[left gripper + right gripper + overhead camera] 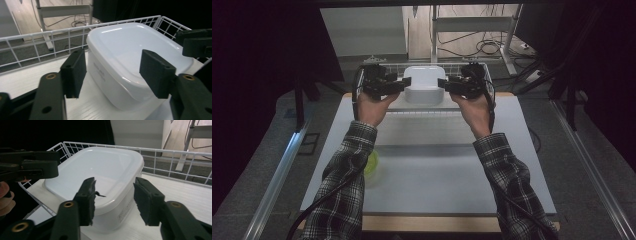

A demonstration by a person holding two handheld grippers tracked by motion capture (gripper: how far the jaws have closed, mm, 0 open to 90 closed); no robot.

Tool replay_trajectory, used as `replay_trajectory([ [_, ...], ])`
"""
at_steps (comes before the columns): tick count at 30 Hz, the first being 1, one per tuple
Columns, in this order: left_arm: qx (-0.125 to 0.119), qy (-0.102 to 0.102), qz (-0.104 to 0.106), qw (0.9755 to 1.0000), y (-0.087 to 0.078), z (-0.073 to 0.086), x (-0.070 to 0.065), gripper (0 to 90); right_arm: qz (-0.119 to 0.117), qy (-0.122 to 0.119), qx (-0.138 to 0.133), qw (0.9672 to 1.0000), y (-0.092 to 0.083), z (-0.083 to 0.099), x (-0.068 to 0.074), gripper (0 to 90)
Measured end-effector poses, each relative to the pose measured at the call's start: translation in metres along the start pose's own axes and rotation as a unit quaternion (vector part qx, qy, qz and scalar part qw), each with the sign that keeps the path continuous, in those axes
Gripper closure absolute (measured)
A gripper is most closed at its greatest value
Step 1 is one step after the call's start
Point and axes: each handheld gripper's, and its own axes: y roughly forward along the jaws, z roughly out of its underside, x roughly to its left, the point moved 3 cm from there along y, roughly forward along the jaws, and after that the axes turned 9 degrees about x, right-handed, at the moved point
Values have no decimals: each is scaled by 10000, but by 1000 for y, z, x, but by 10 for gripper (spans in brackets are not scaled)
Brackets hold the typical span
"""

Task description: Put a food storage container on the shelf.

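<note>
The white box (424, 84) sits lid up in the wire basket (397, 69) at upper centre of the high view. The left gripper (402, 85) and right gripper (443, 84) flank its short ends, jaws parted, pads clear, holding nothing. Risk: a jaw could snag the rim or the wire and drag the box askew. Its long axis looks to run left to right across the frame.
</note>
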Motion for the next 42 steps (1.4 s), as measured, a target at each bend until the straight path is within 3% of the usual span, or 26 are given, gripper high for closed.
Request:
replay_trajectory([
  [10, 110, 333, 355, 9988, -16, 7, -19, 207, -224, -150, -99, 9996, -14, 8, 1, 379],
  [20, 138, 559, 454, 9973, -32, 33, -31, 104, -254, -494, -102, 9984, -23, 30, 8, 261],
  [27, 80, 756, 502, 9958, -40, 56, -38, 68, -261, -750, -86, 9968, -28, 45, 15, 202],
  [35, -28, 904, 511, 9946, -42, 76, -45, 69, -426, -822, 25, 9957, -31, 61, 19, 152],
  [42, 5, 873, 549, 9947, -43, 95, -48, 75, -505, -863, 55, 9950, -33, 74, 21, 116],
])
